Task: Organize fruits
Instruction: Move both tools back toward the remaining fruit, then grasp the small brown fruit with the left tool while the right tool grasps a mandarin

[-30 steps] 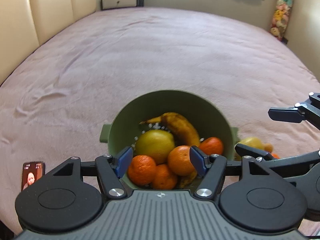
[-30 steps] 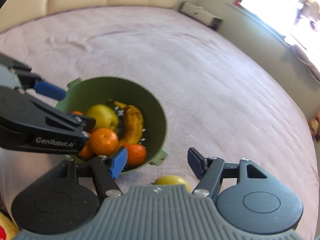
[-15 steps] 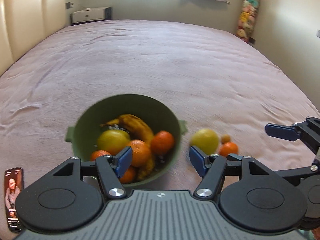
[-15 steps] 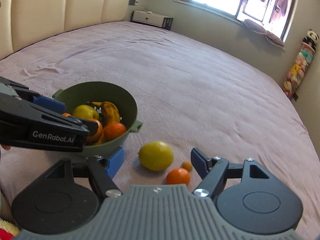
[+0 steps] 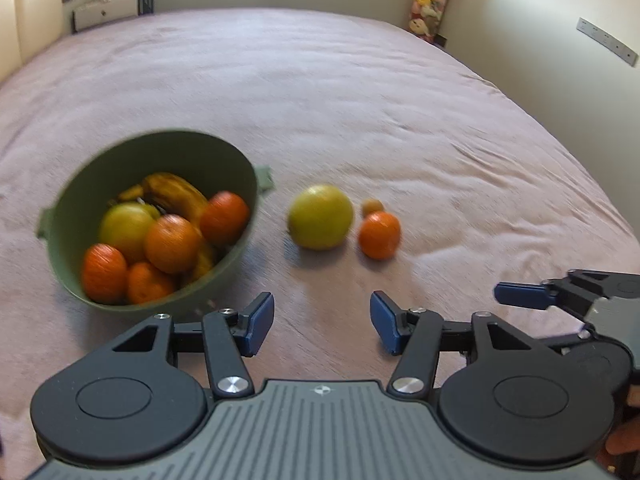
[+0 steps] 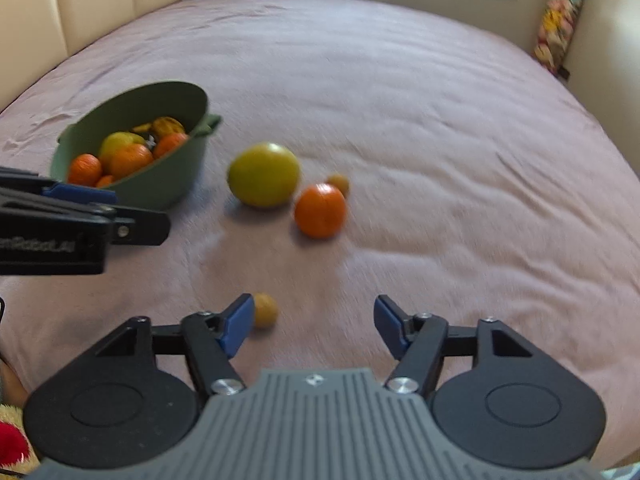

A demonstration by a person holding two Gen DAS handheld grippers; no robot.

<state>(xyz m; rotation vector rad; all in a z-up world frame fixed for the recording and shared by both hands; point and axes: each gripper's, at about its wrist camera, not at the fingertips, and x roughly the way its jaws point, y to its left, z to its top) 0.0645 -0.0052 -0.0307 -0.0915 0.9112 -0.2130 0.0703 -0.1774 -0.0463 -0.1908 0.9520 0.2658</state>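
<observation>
A green bowl (image 5: 100, 184) (image 6: 176, 184) holds several oranges, a yellow-green fruit and a banana. To its right on the pink bed lie a large yellow-green fruit (image 5: 321, 216) (image 6: 264, 174), an orange (image 5: 379, 234) (image 6: 320, 210) and a small tan fruit (image 5: 372, 205) (image 6: 339, 182). A second small tan fruit (image 6: 265, 310) lies by my right gripper's left finger. My left gripper (image 5: 322, 322) is open and empty, just short of the loose fruits. My right gripper (image 6: 314, 322) is open and empty; it also shows at the right of the left wrist view (image 5: 520, 296).
The pink bedspread (image 6: 440, 140) spreads wide behind and to the right of the fruits. A cream headboard (image 6: 80, 4) lines the far left. A stack of plush toys (image 5: 430, 0) stands in the far corner. A low white unit (image 5: 108, 10) sits at the bed's far end.
Both views have swung right and pulled back from the bowl. The bowl now sits to the left and the loose fruits lie in front. A second small tan fruit has come into the right view.
</observation>
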